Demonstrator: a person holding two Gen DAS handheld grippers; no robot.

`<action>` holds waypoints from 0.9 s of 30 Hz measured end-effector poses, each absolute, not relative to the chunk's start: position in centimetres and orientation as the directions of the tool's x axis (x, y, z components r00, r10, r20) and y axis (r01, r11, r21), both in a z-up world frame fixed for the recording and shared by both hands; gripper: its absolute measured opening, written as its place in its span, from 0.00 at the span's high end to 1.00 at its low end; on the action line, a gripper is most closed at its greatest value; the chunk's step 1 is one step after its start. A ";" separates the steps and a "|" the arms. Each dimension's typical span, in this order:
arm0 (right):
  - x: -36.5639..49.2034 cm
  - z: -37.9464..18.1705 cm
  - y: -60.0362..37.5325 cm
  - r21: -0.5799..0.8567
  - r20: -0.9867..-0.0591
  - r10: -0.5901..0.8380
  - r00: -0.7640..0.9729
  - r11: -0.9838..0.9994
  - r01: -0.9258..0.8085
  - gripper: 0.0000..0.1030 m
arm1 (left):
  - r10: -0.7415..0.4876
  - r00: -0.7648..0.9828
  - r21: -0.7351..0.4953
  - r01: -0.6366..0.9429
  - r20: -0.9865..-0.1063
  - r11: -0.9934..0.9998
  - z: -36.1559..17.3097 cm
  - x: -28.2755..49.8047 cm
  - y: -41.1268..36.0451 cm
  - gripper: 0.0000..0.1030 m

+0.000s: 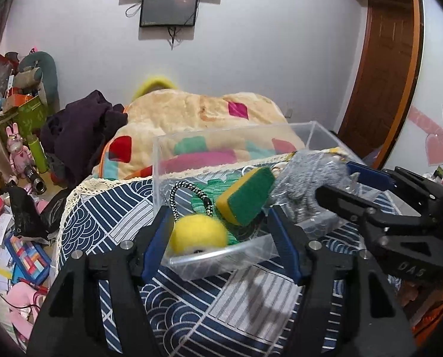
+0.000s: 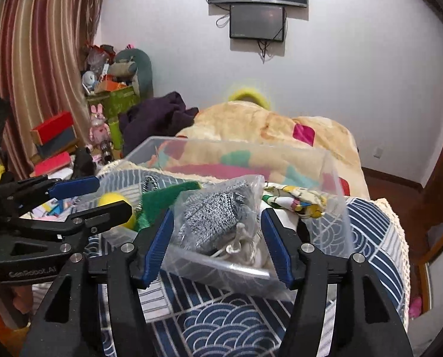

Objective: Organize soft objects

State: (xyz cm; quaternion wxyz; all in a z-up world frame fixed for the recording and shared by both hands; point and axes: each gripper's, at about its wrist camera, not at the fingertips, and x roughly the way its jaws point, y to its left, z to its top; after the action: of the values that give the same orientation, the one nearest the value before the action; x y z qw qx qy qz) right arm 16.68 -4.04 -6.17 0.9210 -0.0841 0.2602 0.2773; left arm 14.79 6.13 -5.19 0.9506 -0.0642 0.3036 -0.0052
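A clear plastic box (image 1: 312, 132) sits on the blue wave-patterned cloth (image 1: 191, 306) in front of me, and nearly everything soft is already inside it. At the near left corner lies a yellow felt ball (image 1: 196, 233) with a black-and-white cord loop (image 1: 188, 192) rising from it. Just behind the ball a green knitted piece (image 1: 200, 200) lies on the floor of the box. A green and yellow sponge (image 1: 246, 195) leans tilted on top of that, touching the near wall. To its right, a grey knitted item in a clear bag (image 2: 218, 211) fills the middle, with white cord bunched at its near end. Farther right in the box lies a patterned cloth (image 2: 298, 202) in white, yellow and green.

My left gripper (image 1: 218, 229) stands with its blue pads wide apart, straddling the near left corner of the box; it holds nothing, and the yellow ball sits just beside the left pad. My right gripper (image 2: 218, 235) is also spread wide, its fingers on either side of the bagged grey item but not pressing on it. Behind the box, a cream blanket (image 1: 197, 110) with coloured patches covers the bed.
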 end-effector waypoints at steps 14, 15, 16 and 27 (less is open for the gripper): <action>9.8 0.1 -8.5 0.040 -0.323 0.540 0.777 0.828 -0.559 0.36 | -0.072 0.923 -0.148 0.016 -0.378 0.989 1.9 6.9 4.6 0.36; 9.3 0.3 -8.8 0.040 -0.308 0.539 0.784 0.830 -0.556 0.31 | -0.075 0.928 -0.147 0.022 -0.365 0.989 2.3 6.3 4.4 0.36; 8.8 0.5 -8.9 0.039 -0.298 0.539 0.788 0.832 -0.554 0.25 | -0.077 0.931 -0.148 0.026 -0.356 0.989 2.6 5.9 4.3 0.34; 5.9 0.5 -9.8 0.017 -0.248 0.535 0.808 0.836 -0.549 0.08 | -0.053 0.958 -0.109 0.023 -0.283 0.994 3.7 1.3 2.8 0.08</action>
State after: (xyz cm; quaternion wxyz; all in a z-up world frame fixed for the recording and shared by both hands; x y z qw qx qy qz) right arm 5.89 -9.82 0.49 0.9503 -0.0276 0.1224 0.2851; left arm 1.34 2.81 3.71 0.9880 -0.0524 0.1443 -0.0193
